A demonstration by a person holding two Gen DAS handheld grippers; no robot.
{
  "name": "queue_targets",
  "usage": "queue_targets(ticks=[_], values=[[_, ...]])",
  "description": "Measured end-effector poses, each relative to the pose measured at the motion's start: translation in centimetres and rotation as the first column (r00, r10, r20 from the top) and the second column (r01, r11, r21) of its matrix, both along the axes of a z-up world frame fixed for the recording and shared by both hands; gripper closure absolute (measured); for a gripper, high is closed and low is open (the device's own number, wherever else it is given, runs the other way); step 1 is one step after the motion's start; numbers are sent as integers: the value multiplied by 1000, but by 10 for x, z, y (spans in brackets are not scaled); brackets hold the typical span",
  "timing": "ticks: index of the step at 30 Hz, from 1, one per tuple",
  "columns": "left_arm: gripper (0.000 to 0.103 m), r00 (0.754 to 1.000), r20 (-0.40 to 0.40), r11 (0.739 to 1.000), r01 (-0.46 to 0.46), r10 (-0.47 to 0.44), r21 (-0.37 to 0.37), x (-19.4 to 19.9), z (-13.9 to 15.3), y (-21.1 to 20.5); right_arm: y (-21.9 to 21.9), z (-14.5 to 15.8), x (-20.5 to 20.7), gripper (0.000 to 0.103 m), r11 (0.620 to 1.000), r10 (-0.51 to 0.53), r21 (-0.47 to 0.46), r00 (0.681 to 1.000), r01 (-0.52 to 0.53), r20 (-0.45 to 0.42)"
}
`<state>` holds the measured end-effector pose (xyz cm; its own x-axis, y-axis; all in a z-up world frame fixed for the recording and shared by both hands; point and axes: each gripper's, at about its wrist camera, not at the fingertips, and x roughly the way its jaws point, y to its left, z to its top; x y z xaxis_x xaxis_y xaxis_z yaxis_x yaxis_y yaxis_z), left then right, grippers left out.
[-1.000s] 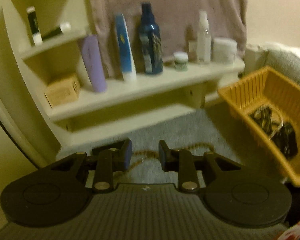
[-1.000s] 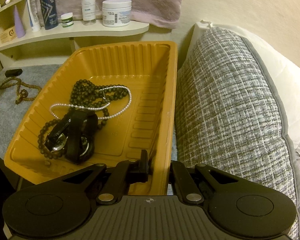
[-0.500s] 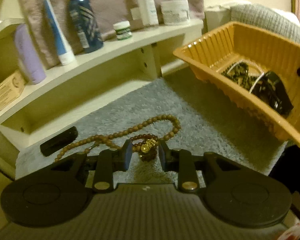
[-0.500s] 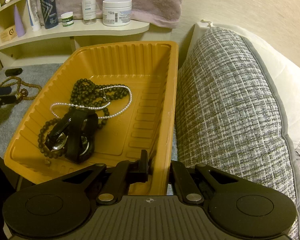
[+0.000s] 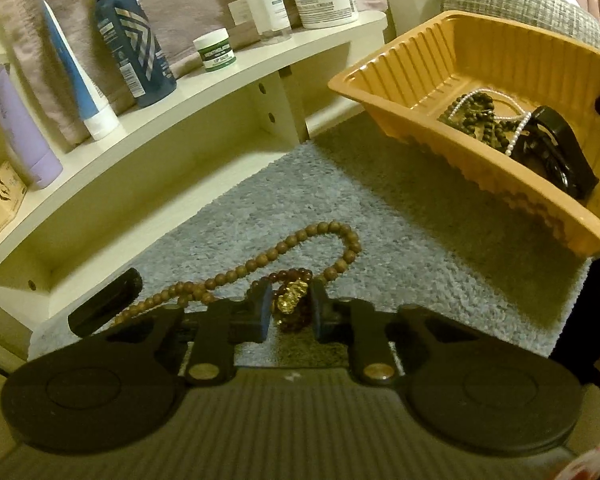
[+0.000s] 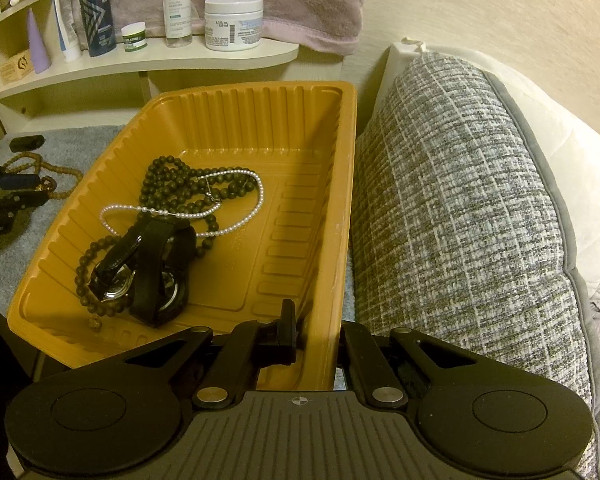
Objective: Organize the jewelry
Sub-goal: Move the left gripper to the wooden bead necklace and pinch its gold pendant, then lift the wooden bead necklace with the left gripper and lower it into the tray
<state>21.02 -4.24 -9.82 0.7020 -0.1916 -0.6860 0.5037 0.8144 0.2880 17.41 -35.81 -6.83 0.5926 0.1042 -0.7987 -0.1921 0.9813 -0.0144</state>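
Observation:
A brown wooden bead necklace [image 5: 300, 246] with a gold pendant [image 5: 290, 298] lies on the grey mat [image 5: 400, 240]. My left gripper [image 5: 286, 306] is low over it, its fingers close on either side of the pendant and a dark bead bracelet. The orange tray [image 6: 260, 128] holds a dark bead necklace [image 6: 172, 184], a pearl strand [image 6: 236, 224] and black watches [image 6: 148, 272]. My right gripper [image 6: 316, 332] is shut on the tray's near right rim. The tray also shows in the left wrist view [image 5: 480, 60].
A cream shelf [image 5: 220, 80] behind the mat carries bottles, tubes and jars. A small black object [image 5: 104, 304] lies on the mat by the necklace. A grey woven cushion [image 6: 460, 200] lies right of the tray.
My left gripper has dropped down onto the brown necklace and its fingers have narrowed around the gold pendant. The right gripper and tray have stayed put.

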Motion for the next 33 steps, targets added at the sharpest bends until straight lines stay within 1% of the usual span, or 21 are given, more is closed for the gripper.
queue_targets(ticks=[1, 3, 10, 16, 24, 33], values=[[95, 1000, 5, 1000, -1, 1, 4, -1, 0, 0, 0, 0, 0, 99, 1000, 0, 0, 1000, 0, -1], [97, 1000, 9, 1000, -3, 3, 7, -3, 1, -1, 0, 0, 0, 99, 1000, 1, 0, 1000, -1, 0], [97, 1000, 19, 1000, -19, 20, -15, -11, 12, 4, -1, 0, 0, 99, 1000, 3, -1, 1000, -3, 1], [97, 997, 60, 998, -38, 40, -44, -15, 38, 14, 0, 0, 0, 99, 1000, 4, -3, 1000, -4, 3], [97, 991, 131, 997, -27, 37, -74, -21, 77, 20, 1, 0, -1, 99, 1000, 5, -5, 1000, -5, 5], [97, 984, 177, 994, 22, -2, -111, -27, 110, 7, 1, 1, -1, 99, 1000, 5, -5, 1000, -5, 6]])
